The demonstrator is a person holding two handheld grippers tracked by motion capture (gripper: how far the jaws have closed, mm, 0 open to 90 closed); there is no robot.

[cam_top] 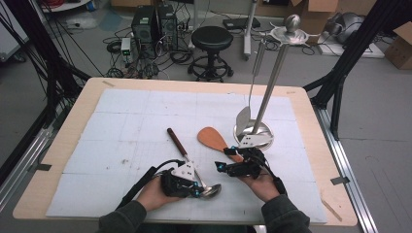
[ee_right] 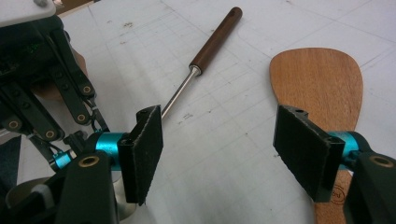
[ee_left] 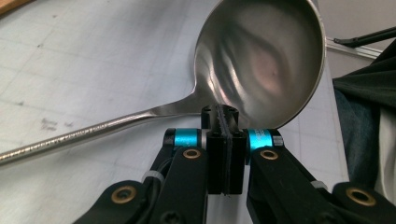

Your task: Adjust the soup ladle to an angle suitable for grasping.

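A wooden table (cam_top: 58, 145) is carrying a white gridded mat (cam_top: 136, 121) covering most of its top. Lying on the mat are a ladle (cam_top: 182, 148) with a brown handle and a wooden spatula (cam_top: 214, 139). A steel stand (cam_top: 253, 131) is sitting at the mat's right.

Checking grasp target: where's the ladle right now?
High view, near the front edge: ladle, bowl at the shut left gripper, left of the wooden spatula.
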